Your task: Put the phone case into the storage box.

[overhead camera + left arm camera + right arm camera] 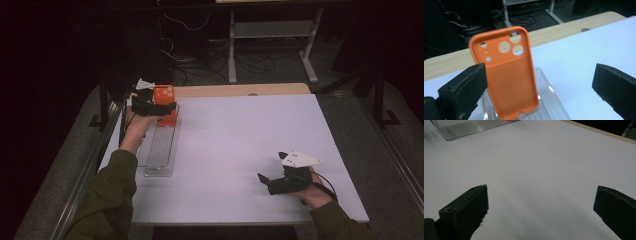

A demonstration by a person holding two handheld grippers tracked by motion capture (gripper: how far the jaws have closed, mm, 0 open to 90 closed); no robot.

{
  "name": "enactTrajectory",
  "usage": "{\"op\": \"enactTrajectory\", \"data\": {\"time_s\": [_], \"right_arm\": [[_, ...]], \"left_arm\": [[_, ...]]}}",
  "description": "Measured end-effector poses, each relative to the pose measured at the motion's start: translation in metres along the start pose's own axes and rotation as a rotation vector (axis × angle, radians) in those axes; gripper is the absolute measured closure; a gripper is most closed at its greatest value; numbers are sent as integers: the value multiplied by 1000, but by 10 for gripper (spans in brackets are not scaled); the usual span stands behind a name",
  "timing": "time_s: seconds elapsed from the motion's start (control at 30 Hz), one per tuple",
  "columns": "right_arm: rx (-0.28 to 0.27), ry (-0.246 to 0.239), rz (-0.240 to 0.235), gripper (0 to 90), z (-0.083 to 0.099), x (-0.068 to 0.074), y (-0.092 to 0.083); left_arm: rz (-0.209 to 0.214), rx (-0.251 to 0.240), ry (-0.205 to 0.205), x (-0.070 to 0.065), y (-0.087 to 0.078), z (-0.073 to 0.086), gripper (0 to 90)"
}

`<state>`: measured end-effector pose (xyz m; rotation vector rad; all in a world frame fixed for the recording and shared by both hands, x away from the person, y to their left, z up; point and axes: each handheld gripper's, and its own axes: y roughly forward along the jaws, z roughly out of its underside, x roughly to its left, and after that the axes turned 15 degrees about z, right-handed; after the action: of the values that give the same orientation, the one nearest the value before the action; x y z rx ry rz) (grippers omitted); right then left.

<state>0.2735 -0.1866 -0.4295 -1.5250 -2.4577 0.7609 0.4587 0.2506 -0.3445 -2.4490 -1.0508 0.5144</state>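
We see the left claw released, jaws wide apart around an orange phone case standing upright in a clear tray near the counter's far-left corner; the right claw is released, hovering near the near-right corner.

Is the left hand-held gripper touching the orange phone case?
Cannot tell. In the left gripper view the orange phone case overlaps the near jaw of the open left hand-held gripper; no plain gap or contact shows.
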Motion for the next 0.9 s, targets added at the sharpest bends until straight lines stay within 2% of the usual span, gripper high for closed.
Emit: {"op": "enactTrajectory", "data": {"time_s": [0.13,0.23,0.3,0.5,0.53,0.63,0.73,0.9], "right_arm": [[-2,-3,-3,0,-1,0,0],[-2,-3,-6,0,-1,0,0],[-7,-9,-8,0,-1,0,1],[-3,-10,-14,0,-1,0,1],[0,-13,-16,0,-1,0,1],[1,-15,-19,0,-2,1,1],[1,-17,-26,0,-2,1,1],[-2,-17,-28,0,-3,-1,0]], "left_arm": [[42,11,23,-7,-5,5,0],[78,5,25,-12,-8,10,0],[90,16,40,-14,-10,12,0],[134,-9,38,-21,-16,19,0],[141,-7,48,-22,-17,20,0],[164,-10,54,-28,-21,23,0],[189,-4,78,-33,-24,26,0],[224,-13,84,-45,-31,34,0]]}}
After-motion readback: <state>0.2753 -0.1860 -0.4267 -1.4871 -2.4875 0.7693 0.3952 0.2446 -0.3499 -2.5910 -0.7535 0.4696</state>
